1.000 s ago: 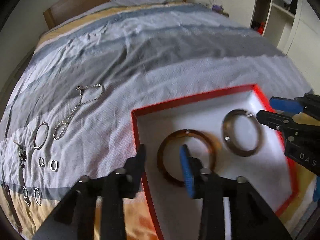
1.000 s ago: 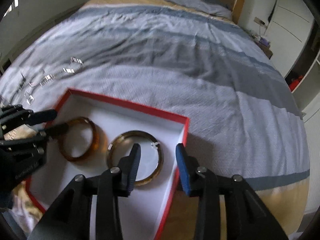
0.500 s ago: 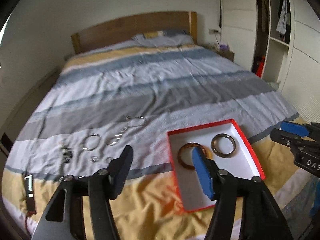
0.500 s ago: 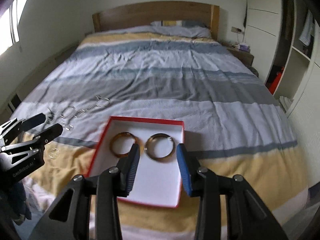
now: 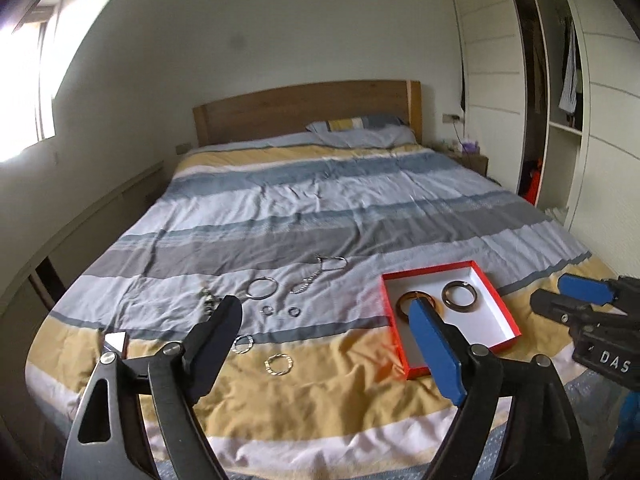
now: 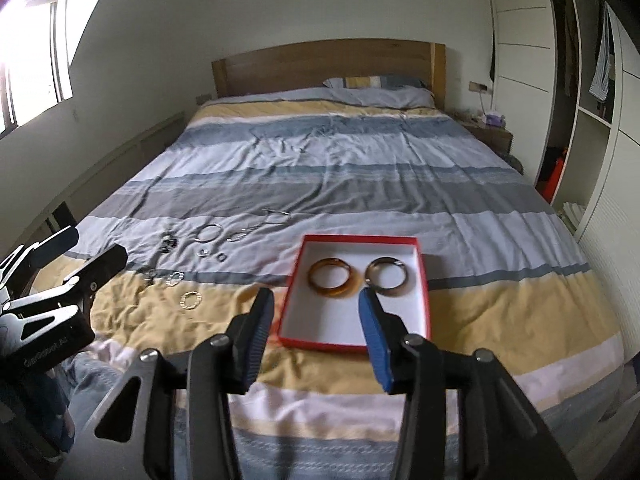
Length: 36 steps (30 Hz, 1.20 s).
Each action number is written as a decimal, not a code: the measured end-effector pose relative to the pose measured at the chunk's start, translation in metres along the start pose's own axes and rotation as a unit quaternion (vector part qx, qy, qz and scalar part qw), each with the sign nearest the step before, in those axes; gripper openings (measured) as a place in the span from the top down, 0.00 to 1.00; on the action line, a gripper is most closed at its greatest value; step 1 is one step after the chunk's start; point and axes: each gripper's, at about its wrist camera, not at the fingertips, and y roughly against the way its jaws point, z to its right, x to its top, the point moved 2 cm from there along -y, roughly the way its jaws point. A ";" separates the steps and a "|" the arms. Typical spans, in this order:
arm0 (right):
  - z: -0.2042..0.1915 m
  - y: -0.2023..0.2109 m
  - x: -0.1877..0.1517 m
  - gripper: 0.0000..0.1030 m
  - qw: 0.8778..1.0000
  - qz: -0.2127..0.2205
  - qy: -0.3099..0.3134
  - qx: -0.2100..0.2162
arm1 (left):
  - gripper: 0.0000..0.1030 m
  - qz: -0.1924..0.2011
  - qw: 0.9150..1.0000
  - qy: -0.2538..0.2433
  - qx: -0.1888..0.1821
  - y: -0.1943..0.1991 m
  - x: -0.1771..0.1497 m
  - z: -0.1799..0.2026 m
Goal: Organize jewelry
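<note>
Striped bedding fills both views, and all the jewelry is laid out on its near end. Nearest, the left gripper and the right gripper are held above the bed edge, jaws spread wide and nothing gripped. Just beyond, a red box is seen with two bangles inside, side by side but apart: an amber bangle and a dark bangle. That part may be judged done. To the left of the box, well apart from it, small rings, a large hoop, a chain and a dark tangled piece are left loose on the cover. Most of the sorting is therefore judged outstanding.
</note>
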 end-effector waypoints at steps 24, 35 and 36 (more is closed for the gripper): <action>-0.058 0.038 -0.027 0.57 0.999 0.050 0.008 0.020 | 0.17 0.045 0.997 0.049 0.037 0.052 -0.034 -0.065; -0.072 0.027 -0.021 0.57 0.997 0.073 0.009 0.036 | 0.17 0.020 0.994 0.070 0.083 0.040 -0.051 -0.134; -0.075 0.023 -0.020 0.57 0.997 0.071 0.012 0.039 | 0.17 0.019 0.993 0.070 0.095 0.039 -0.053 -0.142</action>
